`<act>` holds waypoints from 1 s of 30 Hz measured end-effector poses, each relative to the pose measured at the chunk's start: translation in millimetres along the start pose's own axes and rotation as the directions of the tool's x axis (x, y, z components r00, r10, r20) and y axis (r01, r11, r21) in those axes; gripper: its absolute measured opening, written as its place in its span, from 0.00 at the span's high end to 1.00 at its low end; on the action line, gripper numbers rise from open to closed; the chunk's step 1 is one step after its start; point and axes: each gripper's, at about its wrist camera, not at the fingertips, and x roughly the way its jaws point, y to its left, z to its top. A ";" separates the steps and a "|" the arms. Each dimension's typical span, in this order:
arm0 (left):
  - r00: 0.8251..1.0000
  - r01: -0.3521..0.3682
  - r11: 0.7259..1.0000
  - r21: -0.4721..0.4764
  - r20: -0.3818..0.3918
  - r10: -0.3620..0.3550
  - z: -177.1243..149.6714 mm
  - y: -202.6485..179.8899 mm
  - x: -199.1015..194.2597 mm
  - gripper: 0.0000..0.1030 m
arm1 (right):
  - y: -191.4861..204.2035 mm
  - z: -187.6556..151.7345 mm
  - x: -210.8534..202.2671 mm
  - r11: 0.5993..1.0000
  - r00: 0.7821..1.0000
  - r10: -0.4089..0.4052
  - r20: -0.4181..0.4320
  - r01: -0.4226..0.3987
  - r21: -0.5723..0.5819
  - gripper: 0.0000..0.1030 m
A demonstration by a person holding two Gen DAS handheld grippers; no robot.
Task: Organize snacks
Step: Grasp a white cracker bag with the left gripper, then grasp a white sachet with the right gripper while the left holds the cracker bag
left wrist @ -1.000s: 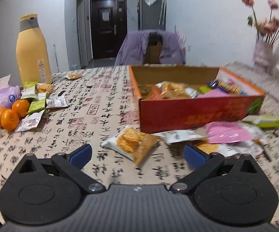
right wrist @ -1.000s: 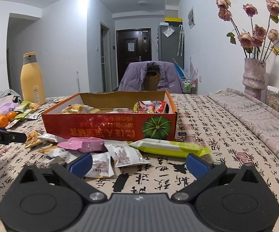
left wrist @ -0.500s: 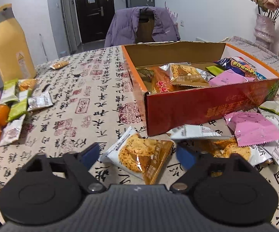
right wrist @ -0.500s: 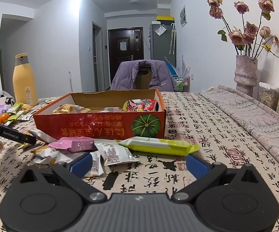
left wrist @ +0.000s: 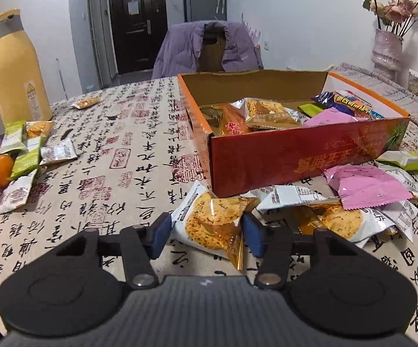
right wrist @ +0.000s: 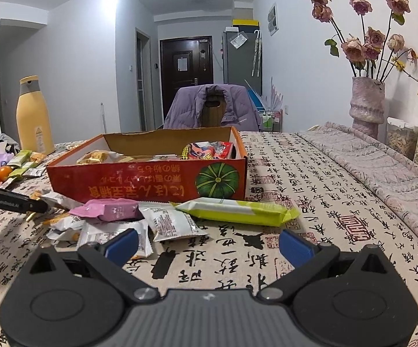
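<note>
Red cardboard snack box (left wrist: 295,156) sits upper right of centre on the bench (left wrist: 116,173). The cookie packet (left wrist: 211,225) lies low-centre, long axis diagonal, between the left hand-held gripper (left wrist: 206,234)'s closing jaws, not yet pinched. Right hand-held gripper (right wrist: 209,245) spread, farther off.

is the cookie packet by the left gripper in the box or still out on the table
Out. The cookie packet lies on the tablecloth just outside the red box, between the closing left gripper jaws.
</note>
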 end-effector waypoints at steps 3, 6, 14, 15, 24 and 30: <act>0.999 -0.021 1.000 -0.017 0.038 0.022 -3.4 -0.3 -12.5 0.48 | -0.3 -1.0 -0.2 1.000 1.000 -0.002 -0.002 0.002 0.002 0.00; 0.995 -0.035 0.999 -0.040 0.094 0.039 -7.3 -2.6 -30.1 0.48 | -0.7 -1.2 0.3 1.000 1.000 -0.003 -0.004 0.003 0.003 0.00; 0.975 -0.001 0.995 -0.098 0.219 0.023 -4.1 -11.8 -68.0 0.48 | 3.2 -0.2 3.9 1.000 1.000 0.005 -0.013 -0.005 -0.008 0.00; 0.973 0.005 0.995 -0.104 0.230 0.019 -2.9 -13.2 -71.3 0.48 | 3.8 -0.5 4.3 1.000 1.000 0.005 -0.015 -0.005 -0.009 0.00; 0.964 0.085 0.989 -0.120 0.261 -0.051 -2.9 -40.3 -65.9 0.48 | 12.6 0.8 9.0 0.999 0.999 0.023 -0.031 -0.024 -0.044 0.00; 0.956 0.086 0.990 -0.114 0.291 -0.050 -10.6 -54.5 -55.4 0.48 | 22.0 5.8 15.8 0.995 0.998 0.040 -0.046 -0.044 -0.087 0.17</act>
